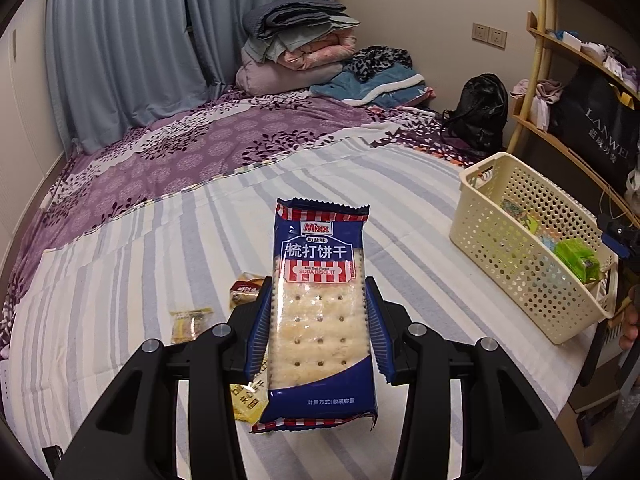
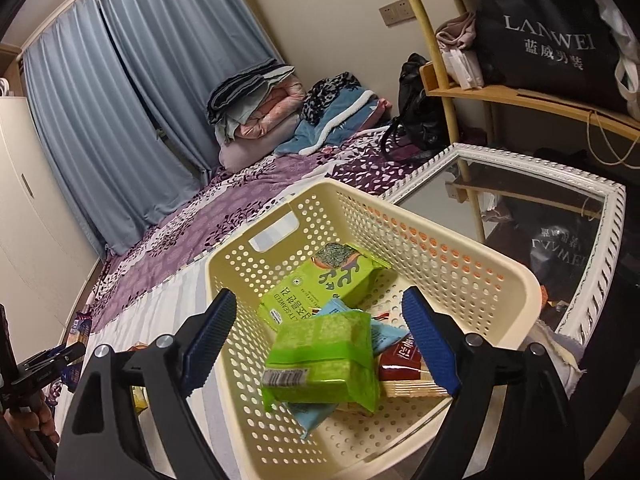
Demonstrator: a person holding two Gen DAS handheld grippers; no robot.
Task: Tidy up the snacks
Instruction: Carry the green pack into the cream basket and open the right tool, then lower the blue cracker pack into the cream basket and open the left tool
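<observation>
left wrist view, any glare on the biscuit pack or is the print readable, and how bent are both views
Left wrist view: the soda biscuit pack, clamped in the left gripper, shows only slight sheen and its print is sharp; the curtains bow at the edges. Right wrist view: strong fisheye curving of the basket rim and the mirror, which reflects the shelf; open right gripper sharp.

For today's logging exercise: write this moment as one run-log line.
left gripper: shut on soda biscuit pack | right gripper: open above basket | seaweed snacks in basket
</observation>
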